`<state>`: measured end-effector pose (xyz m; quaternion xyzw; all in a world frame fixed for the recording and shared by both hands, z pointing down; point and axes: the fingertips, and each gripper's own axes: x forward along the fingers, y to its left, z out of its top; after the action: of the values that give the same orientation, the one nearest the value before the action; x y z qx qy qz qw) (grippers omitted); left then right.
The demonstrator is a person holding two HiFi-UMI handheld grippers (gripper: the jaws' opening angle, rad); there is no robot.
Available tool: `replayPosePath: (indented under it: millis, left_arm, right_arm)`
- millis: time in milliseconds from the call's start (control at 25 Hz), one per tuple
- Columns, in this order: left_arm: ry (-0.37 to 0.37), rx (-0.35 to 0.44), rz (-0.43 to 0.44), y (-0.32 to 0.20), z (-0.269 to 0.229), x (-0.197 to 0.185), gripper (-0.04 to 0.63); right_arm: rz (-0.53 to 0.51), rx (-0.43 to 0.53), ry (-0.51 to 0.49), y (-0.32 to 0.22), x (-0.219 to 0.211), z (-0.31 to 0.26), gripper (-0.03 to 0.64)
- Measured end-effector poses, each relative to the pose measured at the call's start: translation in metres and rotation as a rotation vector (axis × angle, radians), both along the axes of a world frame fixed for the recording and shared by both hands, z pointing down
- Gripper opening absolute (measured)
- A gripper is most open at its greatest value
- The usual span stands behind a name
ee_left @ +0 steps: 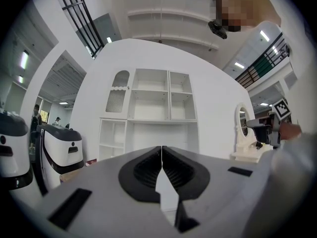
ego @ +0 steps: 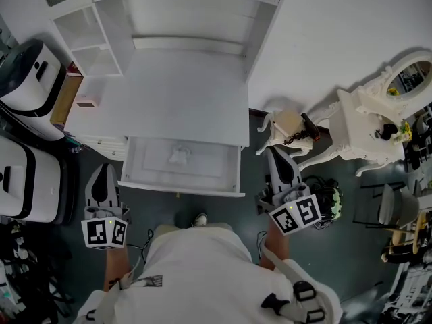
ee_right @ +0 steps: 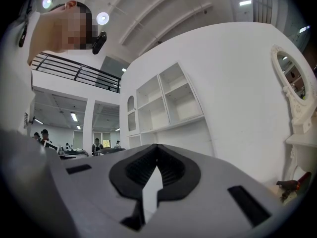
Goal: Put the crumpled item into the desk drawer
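Crumpled item (ego: 179, 156) left of right claw (ego: 273, 152)

Hand-held gripper (ee_right: 156, 147) jaws together, empty, facing white shelf unit (ee_right: 168, 100).

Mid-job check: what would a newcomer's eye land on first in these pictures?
The drawer of the white desk stands pulled open in the middle of the head view, with a pale crumpled item lying inside it. The left gripper and right gripper hang shut and empty at either side of it. An ornate white vanity stands to the right.
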<state>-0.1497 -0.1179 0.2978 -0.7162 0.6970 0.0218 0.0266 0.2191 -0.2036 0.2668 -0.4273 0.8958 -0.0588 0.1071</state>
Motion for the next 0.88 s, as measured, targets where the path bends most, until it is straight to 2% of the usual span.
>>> replayPosePath:
  millis: [880]
  left_arm:
    - [0.0, 0.016, 0.024, -0.005, -0.008, 0.007, 0.018]
  right_arm:
    - [-0.026, 0.026, 0.045, -0.001, -0.014, -0.003, 0.009]
